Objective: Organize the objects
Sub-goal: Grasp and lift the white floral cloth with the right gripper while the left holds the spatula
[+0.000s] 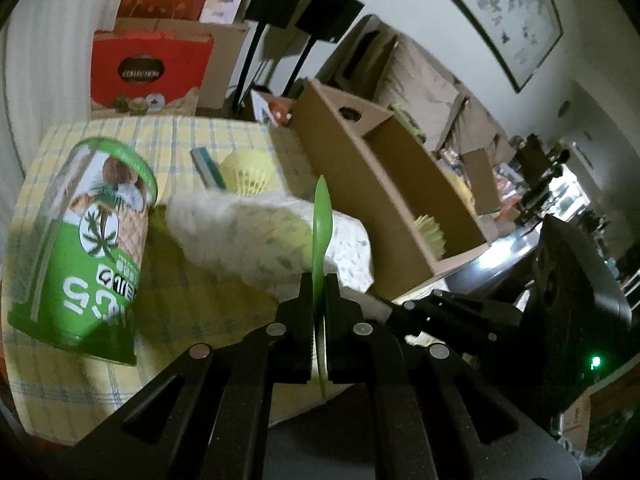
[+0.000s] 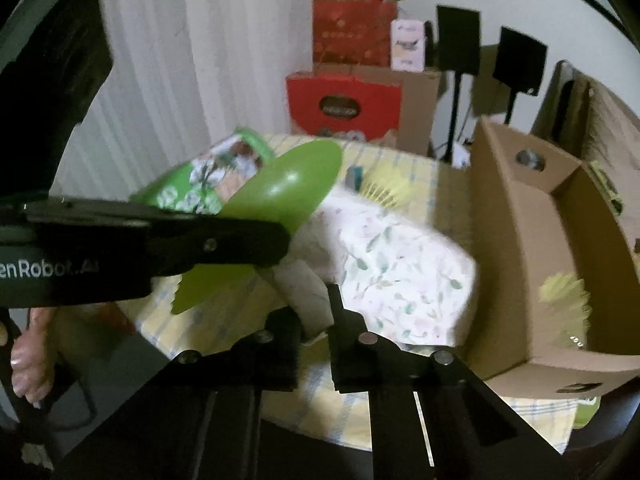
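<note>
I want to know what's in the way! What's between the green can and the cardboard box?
In the left wrist view, a white flowery cloth lies between the green can and the cardboard box.

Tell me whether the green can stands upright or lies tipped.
Tipped. The green can lies on its side on the checked cloth, its label text upside down.

The green spoon (image 1: 321, 240) had its middle hidden between the left gripper's (image 1: 319, 280) fingers. The fluffy white cloth (image 1: 224, 232) looked blurry. The green can (image 2: 200, 184) was partly behind the spoon. The cardboard box (image 2: 560, 280) was cut off at the edge, and the yellow thing (image 2: 564, 300) inside was too blurry to tell.
</note>
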### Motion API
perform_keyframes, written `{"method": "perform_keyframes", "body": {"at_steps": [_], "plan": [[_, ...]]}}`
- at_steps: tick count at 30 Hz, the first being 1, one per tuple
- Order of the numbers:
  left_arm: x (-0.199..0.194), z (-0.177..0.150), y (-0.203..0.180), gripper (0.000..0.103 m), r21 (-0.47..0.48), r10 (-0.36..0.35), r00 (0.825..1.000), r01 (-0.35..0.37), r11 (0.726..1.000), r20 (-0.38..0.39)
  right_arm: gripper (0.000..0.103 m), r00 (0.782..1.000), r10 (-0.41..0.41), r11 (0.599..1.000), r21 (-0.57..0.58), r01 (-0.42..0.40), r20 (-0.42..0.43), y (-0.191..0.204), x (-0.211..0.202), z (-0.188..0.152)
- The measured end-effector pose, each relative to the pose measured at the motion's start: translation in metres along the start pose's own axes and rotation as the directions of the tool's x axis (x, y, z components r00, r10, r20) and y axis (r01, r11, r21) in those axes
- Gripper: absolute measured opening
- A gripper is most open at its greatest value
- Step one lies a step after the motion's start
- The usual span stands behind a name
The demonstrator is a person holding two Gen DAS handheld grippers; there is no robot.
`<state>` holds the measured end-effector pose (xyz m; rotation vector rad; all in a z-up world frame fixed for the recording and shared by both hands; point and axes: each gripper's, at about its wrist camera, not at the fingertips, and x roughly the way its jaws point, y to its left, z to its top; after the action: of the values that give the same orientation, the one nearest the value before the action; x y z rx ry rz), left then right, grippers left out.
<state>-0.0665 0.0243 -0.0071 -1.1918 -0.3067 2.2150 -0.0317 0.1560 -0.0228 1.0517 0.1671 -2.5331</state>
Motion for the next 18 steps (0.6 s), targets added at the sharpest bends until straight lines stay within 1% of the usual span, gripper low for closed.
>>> {"method": "perform_keyframes", "body": {"at_steps": [3, 6, 18], "plan": [[-0.010, 0.006, -0.008, 0.003, 0.016, -0.008, 1.000, 0.008, 1.000, 0.024, 0.008, 0.998, -0.060, 0.998, 0.016, 0.059, 0.025, -0.006, -0.015, 0.007], [-0.018, 0.010, -0.014, 0.003, 0.033, -0.013, 0.999, 0.011, 0.999, 0.042, 0.007, 0.995, -0.086, 0.996, 0.038, 0.084, 0.057, -0.016, -0.028, 0.015], [-0.037, 0.025, -0.026, 0.003, 0.044, -0.016, 0.996, 0.012, 0.999, 0.092, 0.007, 0.976, -0.130, 0.991, 0.052, 0.123, 0.174, -0.038, -0.079, 0.056]]}}
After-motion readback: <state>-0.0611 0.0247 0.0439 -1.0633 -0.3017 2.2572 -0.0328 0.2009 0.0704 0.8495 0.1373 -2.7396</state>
